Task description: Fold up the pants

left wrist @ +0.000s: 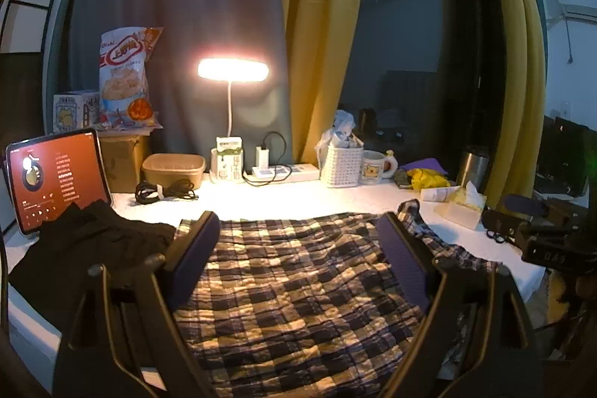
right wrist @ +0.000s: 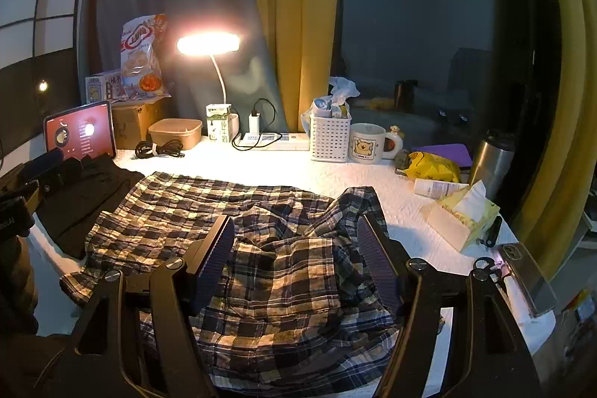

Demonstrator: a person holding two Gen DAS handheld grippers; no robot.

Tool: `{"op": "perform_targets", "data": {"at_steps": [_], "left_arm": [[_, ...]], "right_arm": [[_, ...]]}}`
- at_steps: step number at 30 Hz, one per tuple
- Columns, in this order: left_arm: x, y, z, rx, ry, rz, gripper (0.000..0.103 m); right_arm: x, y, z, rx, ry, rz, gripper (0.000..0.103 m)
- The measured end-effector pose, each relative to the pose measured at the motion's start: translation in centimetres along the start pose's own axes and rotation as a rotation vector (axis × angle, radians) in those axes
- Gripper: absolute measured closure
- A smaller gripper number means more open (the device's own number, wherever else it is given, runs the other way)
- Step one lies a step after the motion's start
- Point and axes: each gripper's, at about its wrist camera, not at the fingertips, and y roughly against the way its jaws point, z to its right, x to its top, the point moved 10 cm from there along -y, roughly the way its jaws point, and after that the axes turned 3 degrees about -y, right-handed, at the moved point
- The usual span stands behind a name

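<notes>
Plaid pants in dark blue and cream lie spread on the white table. My left gripper is open and empty, hovering over their flat left part. In the right wrist view the pants are bunched and wrinkled on the right side. My right gripper is open and empty above that bunched part. The left gripper's body shows at the left edge there, and the right gripper's body shows at the right edge of the left wrist view.
A black garment lies left of the pants by a lit tablet. Along the back stand a desk lamp, power strip, white basket, mug and steel flask. A tissue pack and a phone lie at the right.
</notes>
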Motion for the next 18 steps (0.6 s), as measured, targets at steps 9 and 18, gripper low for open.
{"op": "perform_targets", "data": {"at_steps": [9, 18], "left_arm": [[0.17, 0.04, -0.12, -0.003, 0.000, -0.003, 0.016], [0.30, 0.14, -0.08, -0.005, -0.004, -0.002, 0.016]], "right_arm": [[0.07, 0.09, -0.09, 0.001, 0.001, -0.001, 0.031], [0.05, 0.01, -0.15, -0.002, 0.002, 0.001, 0.031]]}}
